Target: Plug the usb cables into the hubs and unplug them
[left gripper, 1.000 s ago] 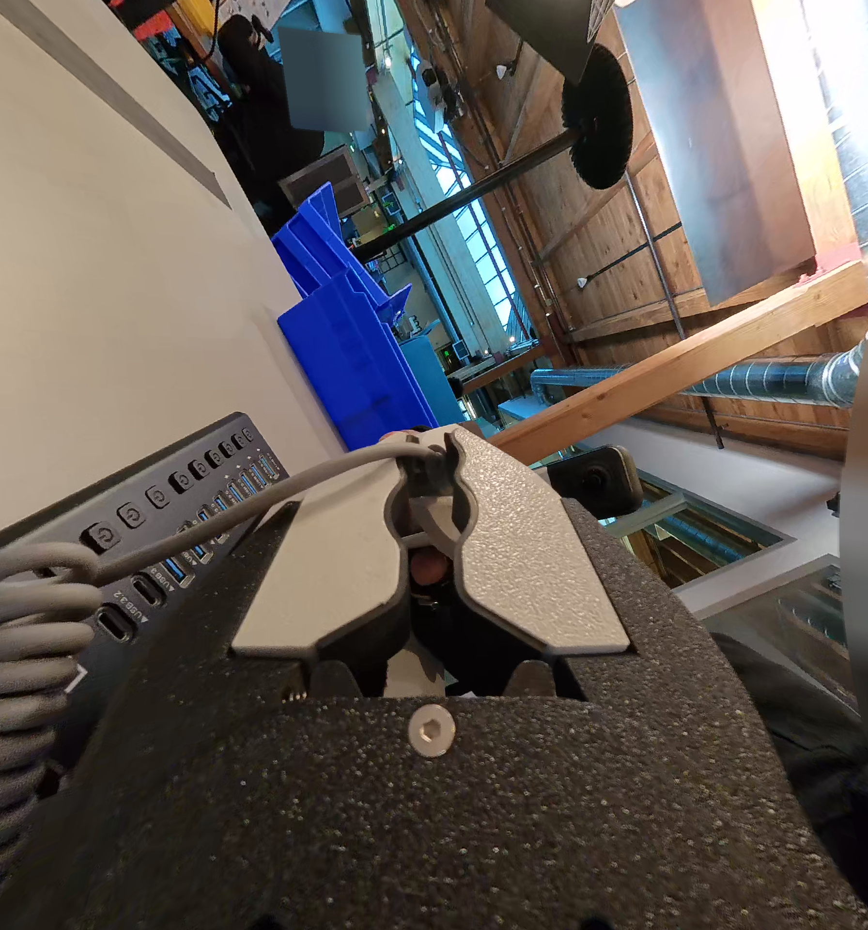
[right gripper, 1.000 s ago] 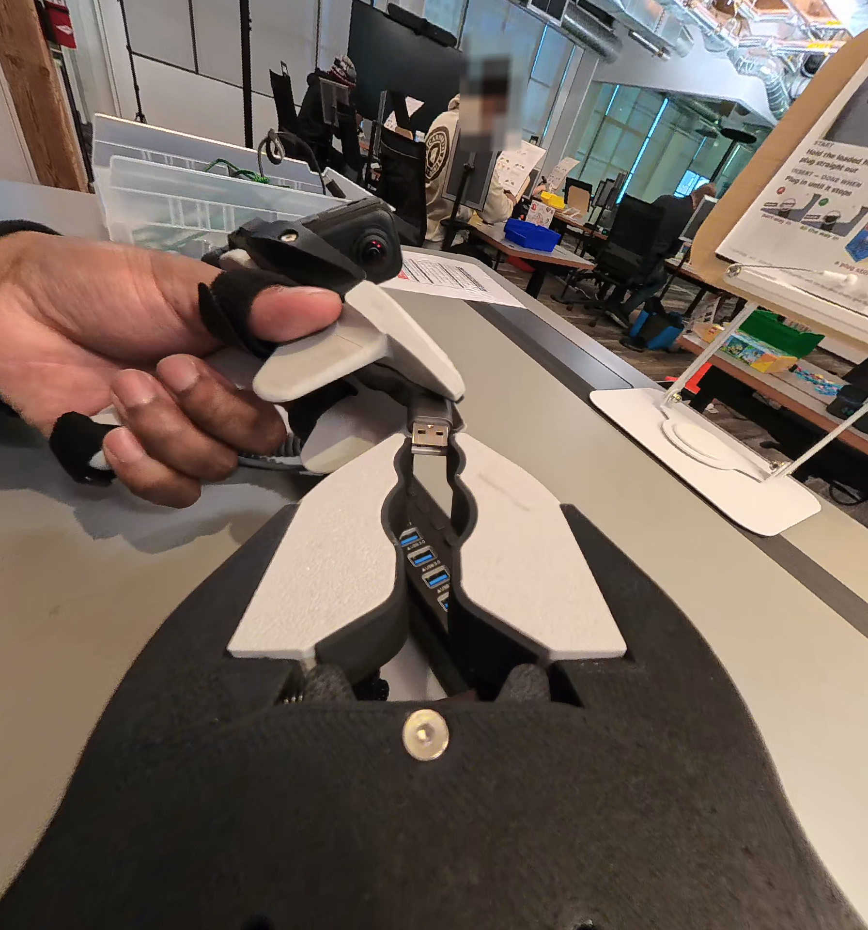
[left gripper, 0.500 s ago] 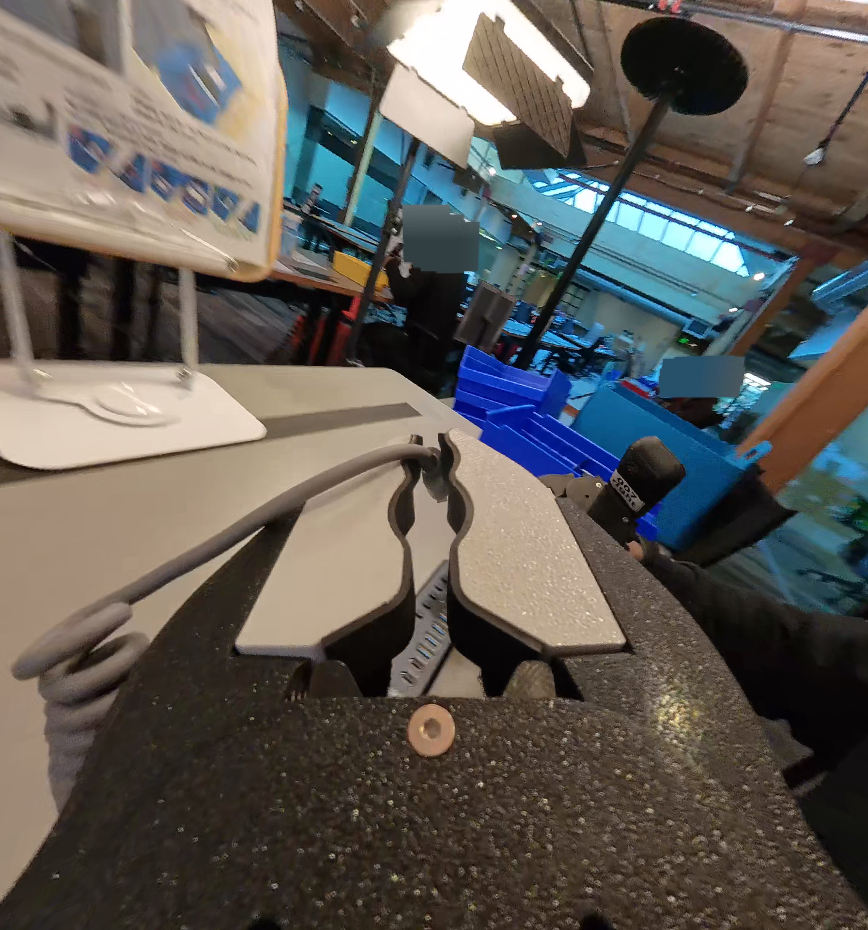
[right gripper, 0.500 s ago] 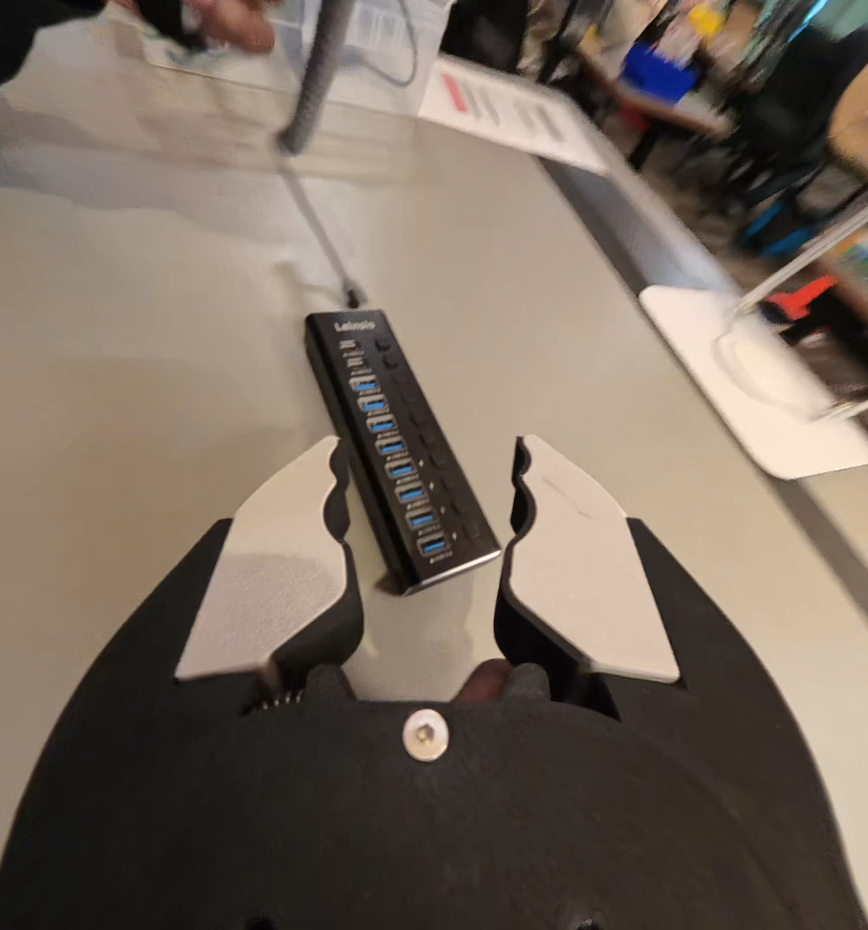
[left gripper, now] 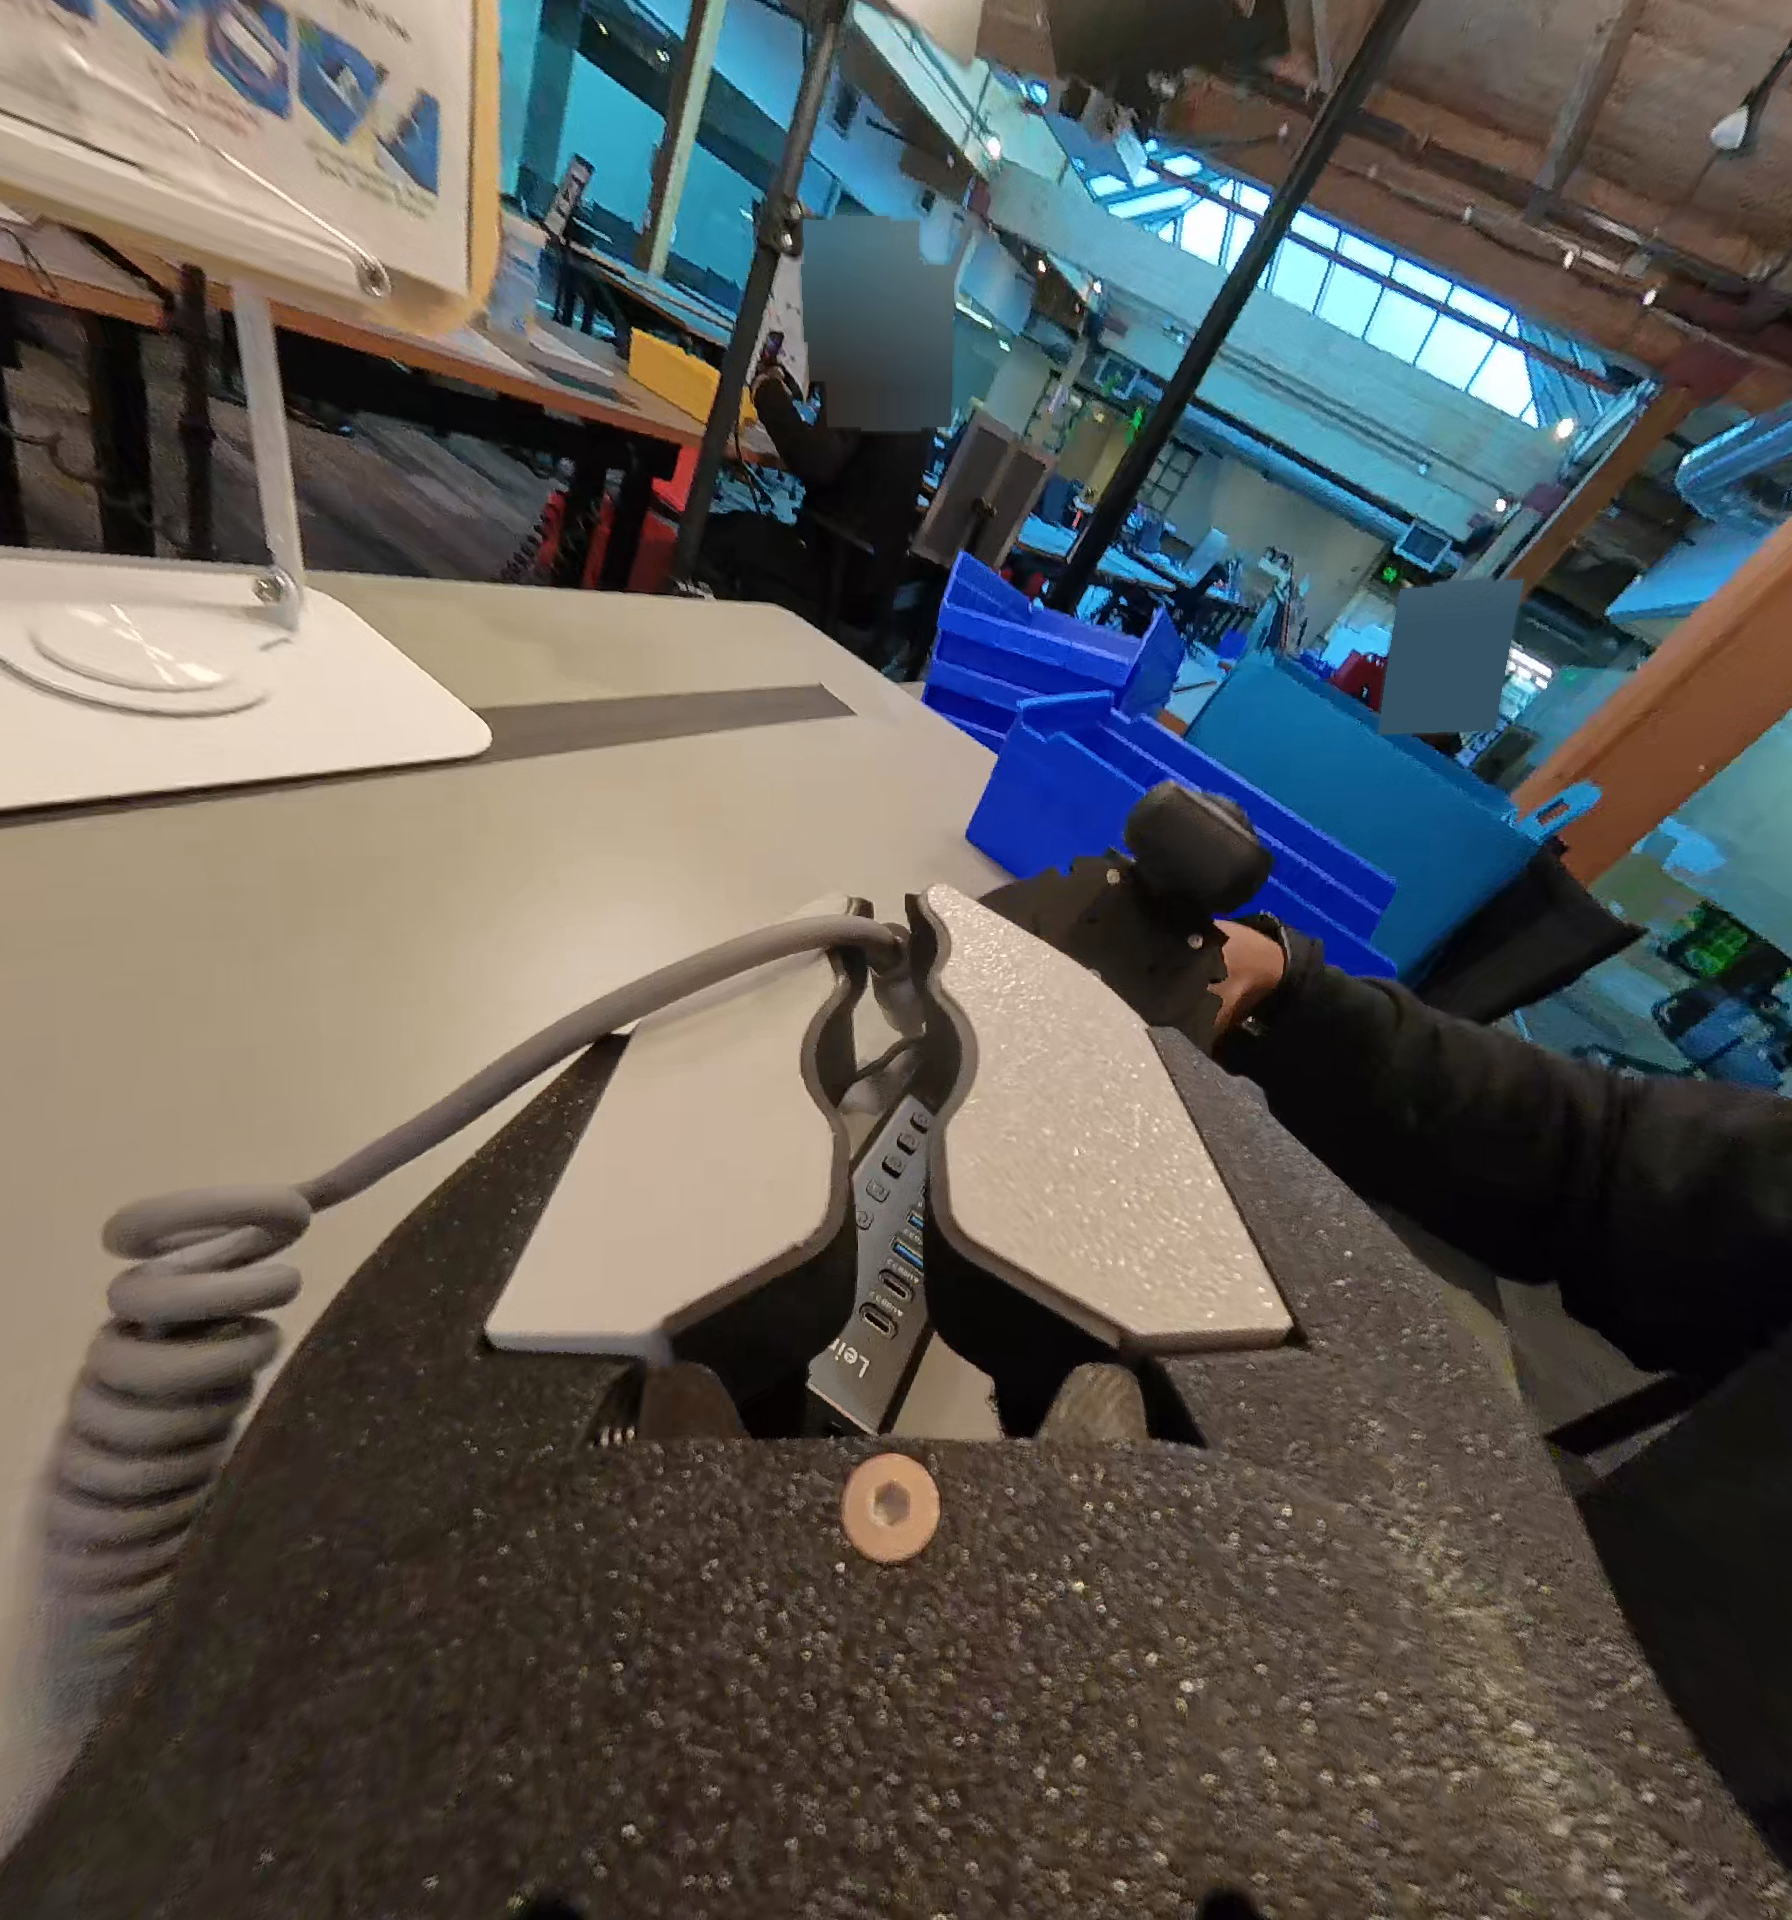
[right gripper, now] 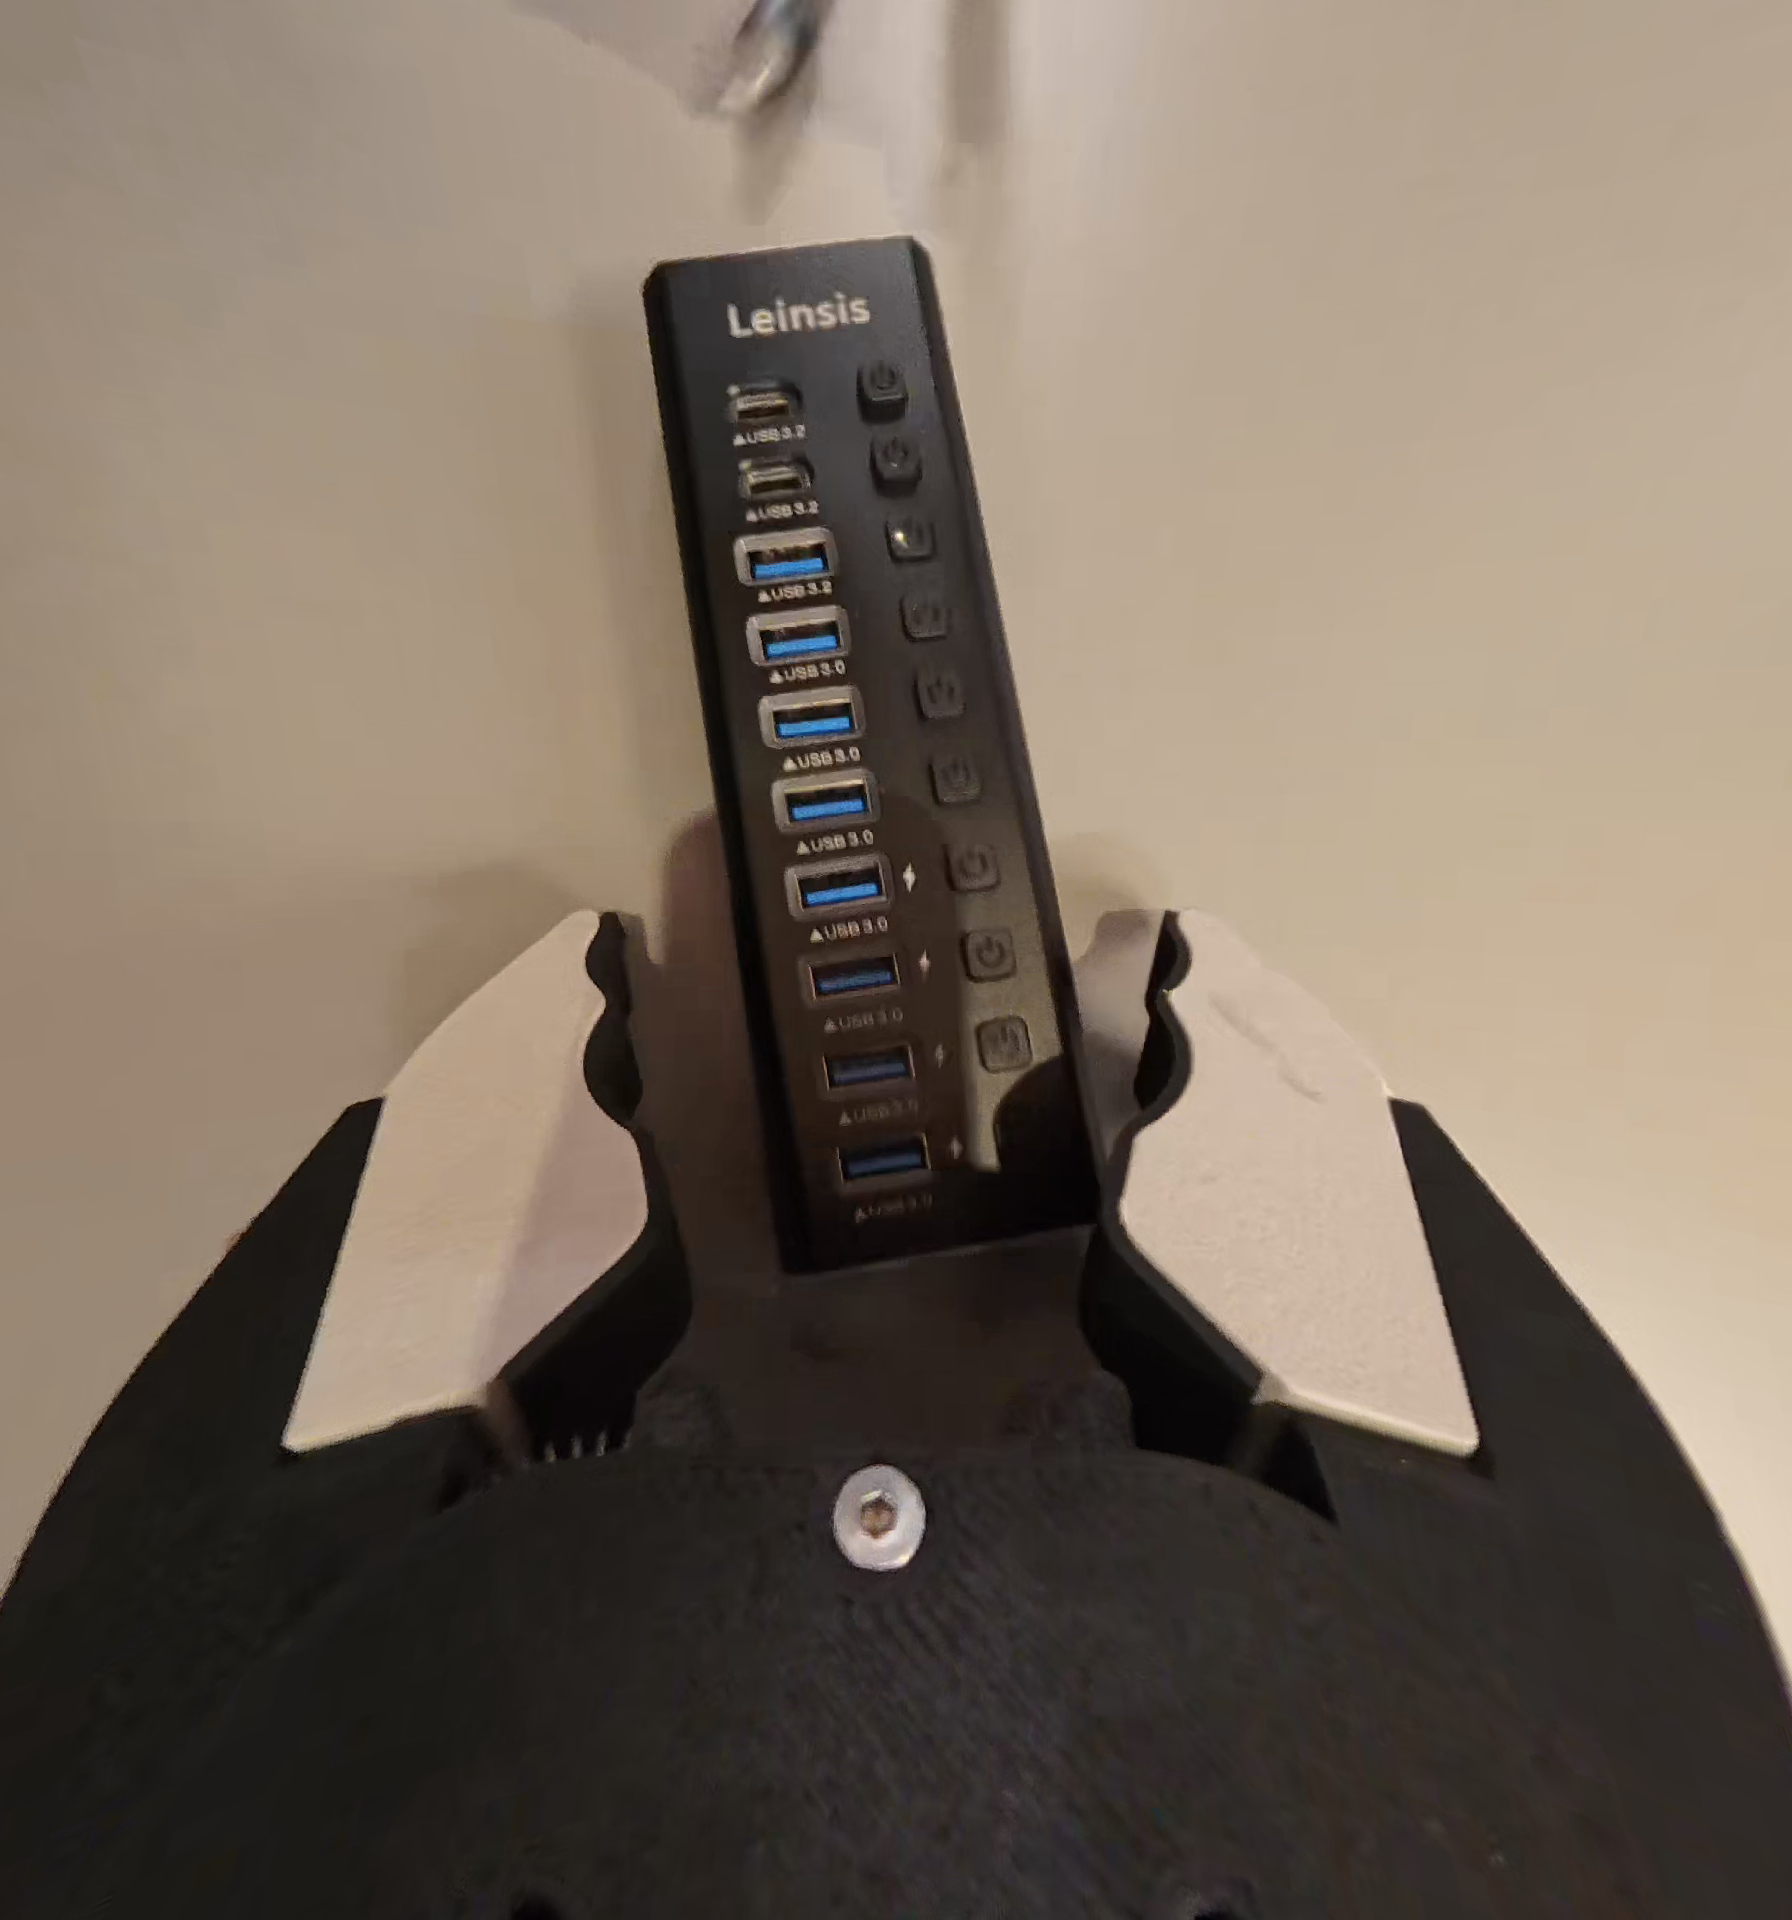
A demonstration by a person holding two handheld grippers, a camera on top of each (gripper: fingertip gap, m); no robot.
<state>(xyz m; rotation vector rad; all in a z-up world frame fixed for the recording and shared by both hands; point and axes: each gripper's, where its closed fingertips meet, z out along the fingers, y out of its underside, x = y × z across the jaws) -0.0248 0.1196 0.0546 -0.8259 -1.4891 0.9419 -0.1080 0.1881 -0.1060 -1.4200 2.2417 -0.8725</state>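
Note:
My left gripper [left gripper: 887, 940] is shut on the plug end of a grey coiled USB cable [left gripper: 196, 1299], which trails off to the left. The plug itself is hidden between the fingertips. Through the gap between the fingers I see the black multi-port hub [left gripper: 897, 1226] below. In the right wrist view the hub [right gripper: 871, 727] lies flat on the beige table [right gripper: 248, 520], its ports empty. My right gripper [right gripper: 892, 935] is open, its fingers on either side of the hub's near end. The right gripper [left gripper: 1172, 904] also shows farther off in the left wrist view.
A white stand base [left gripper: 196, 675] with a paper sheet above it stands at the table's far left. Blue bins [left gripper: 1131, 748] sit past the table edge. A dark sleeve [left gripper: 1494, 1122] reaches in from the right. A blurred metal piece [right gripper: 757, 62] shows beyond the hub. Spacing between my two grippers at the tips: around 20 centimeters.
My right gripper has opened and moved in until its fingers flank the hub's near end. My left gripper, still holding the cable, has swung from pointing upward to level above the hub.

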